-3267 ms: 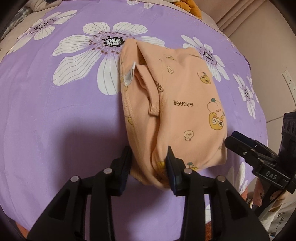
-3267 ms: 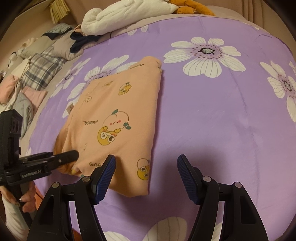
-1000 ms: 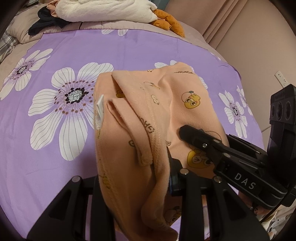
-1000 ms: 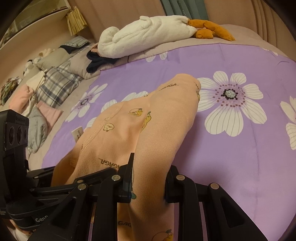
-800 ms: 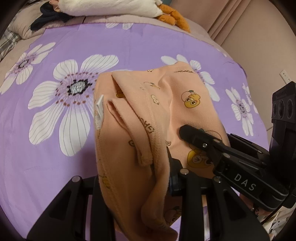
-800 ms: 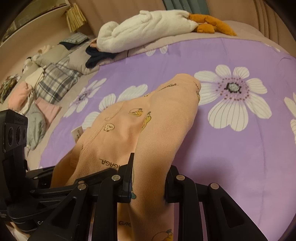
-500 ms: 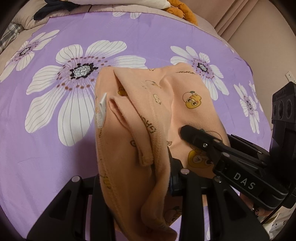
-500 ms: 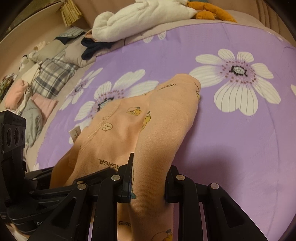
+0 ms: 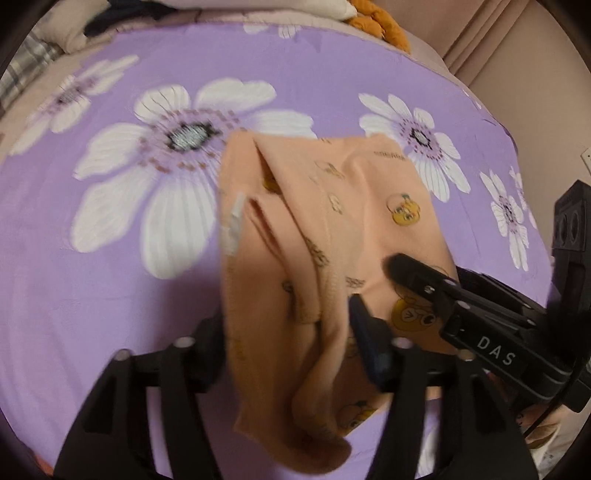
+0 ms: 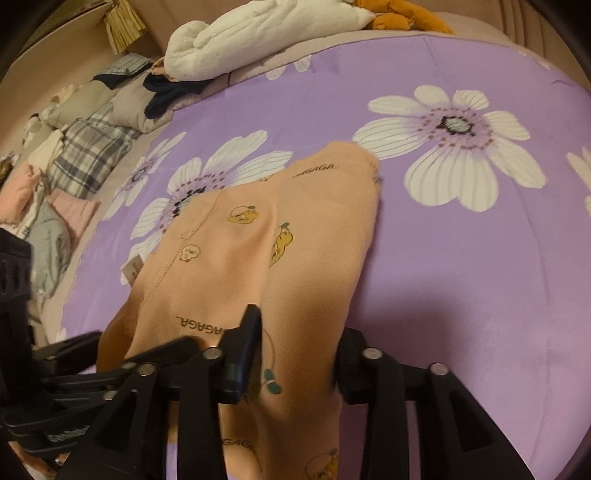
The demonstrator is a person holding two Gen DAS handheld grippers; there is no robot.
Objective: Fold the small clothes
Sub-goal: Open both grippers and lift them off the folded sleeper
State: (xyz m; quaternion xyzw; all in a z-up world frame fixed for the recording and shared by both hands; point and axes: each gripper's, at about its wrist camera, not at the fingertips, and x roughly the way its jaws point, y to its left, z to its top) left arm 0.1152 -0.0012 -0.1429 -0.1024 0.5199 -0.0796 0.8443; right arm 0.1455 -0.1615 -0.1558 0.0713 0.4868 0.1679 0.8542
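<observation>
While both pairs of tongs are opening, the peach printed garment (image 9: 332, 229) lies folded near the middle of the bed, its near edge between the jaws of the left tongs (image 9: 291, 332) and of the right tongs (image 10: 295, 347), no longer pinched. I think both should release fully and draw straight back, so the fold does not drag. The purple flowered bedsheet (image 10: 461, 277) is soft; a white blanket (image 10: 258, 33) and clothes pile (image 10: 74, 147) line the far edge.
</observation>
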